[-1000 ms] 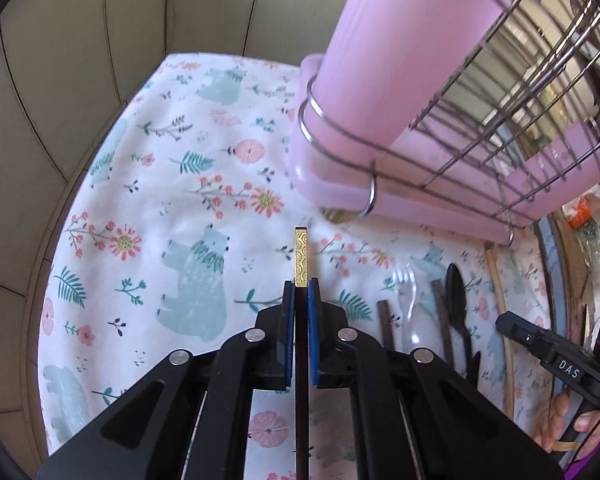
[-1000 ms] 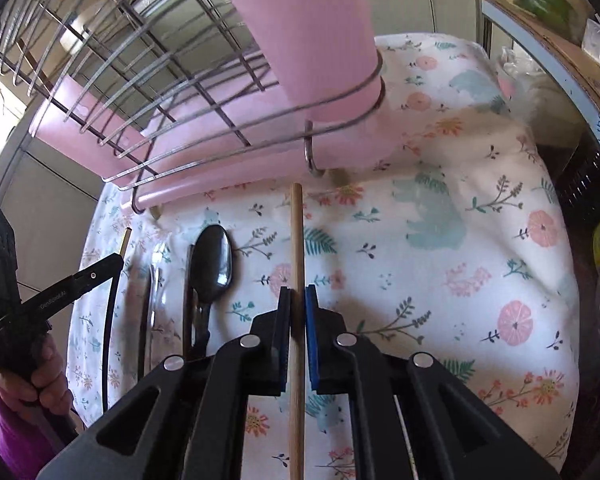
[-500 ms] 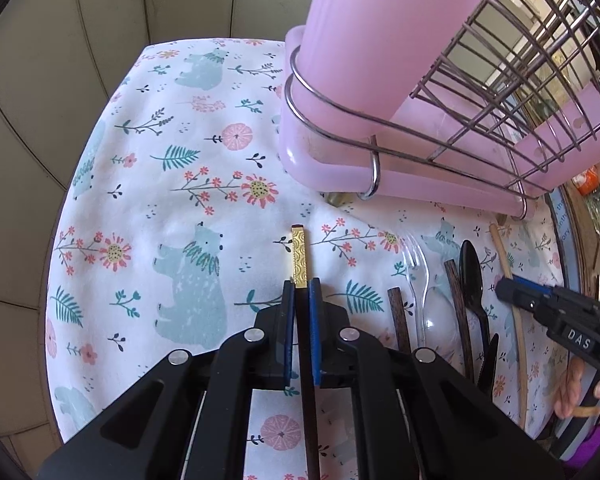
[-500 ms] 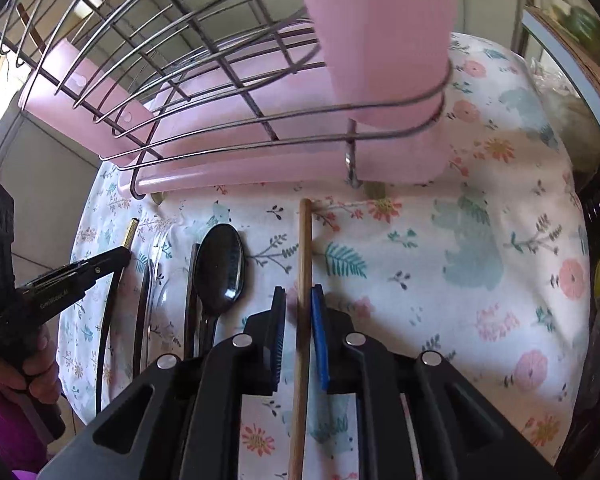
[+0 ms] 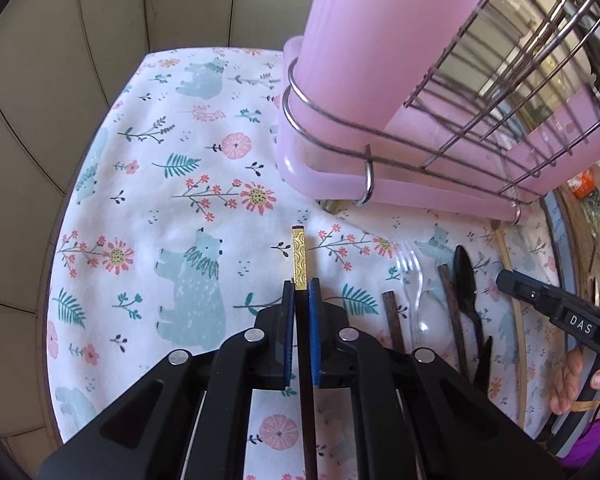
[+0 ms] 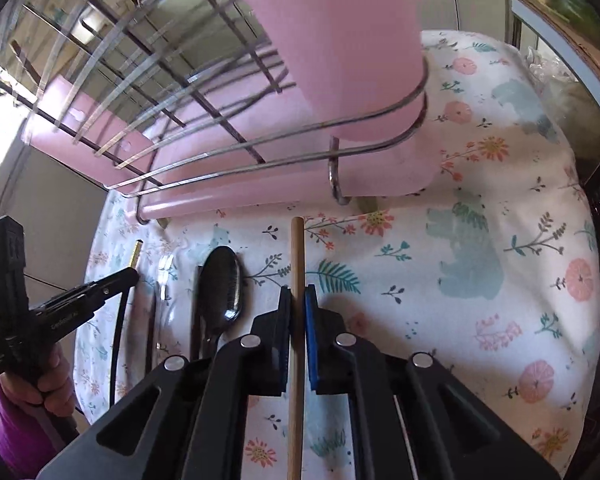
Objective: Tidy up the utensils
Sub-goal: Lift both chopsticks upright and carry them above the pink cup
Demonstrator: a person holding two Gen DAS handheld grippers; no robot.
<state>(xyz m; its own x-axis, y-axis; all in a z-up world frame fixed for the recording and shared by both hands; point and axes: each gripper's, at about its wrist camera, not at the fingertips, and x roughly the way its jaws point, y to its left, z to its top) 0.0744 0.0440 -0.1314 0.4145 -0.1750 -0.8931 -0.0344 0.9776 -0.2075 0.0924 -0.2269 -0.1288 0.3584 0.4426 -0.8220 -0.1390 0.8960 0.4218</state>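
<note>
My left gripper (image 5: 301, 286) is shut on a dark chopstick with a gold tip (image 5: 299, 257), held over the floral cloth (image 5: 172, 216). My right gripper (image 6: 298, 292) is shut on a light wooden chopstick (image 6: 297, 256). Between them on the cloth lie a black spoon (image 6: 220, 280), a clear plastic fork (image 5: 414, 276), a dark chopstick (image 5: 392, 316) and other dark utensils. A pink utensil cup (image 5: 364, 48) stands in the wire dish rack (image 5: 500, 80) just ahead of both grippers.
The rack sits on a pink drip tray (image 5: 340, 176). A tiled wall (image 5: 40, 80) lies left. A shelf with clutter (image 6: 572, 20) is at the right edge. The cloth's right half (image 6: 500, 280) holds no utensils.
Both grippers moved closer to the rack and cup, each still holding its chopstick. The right jaws closed tighter on the wooden chopstick.
</note>
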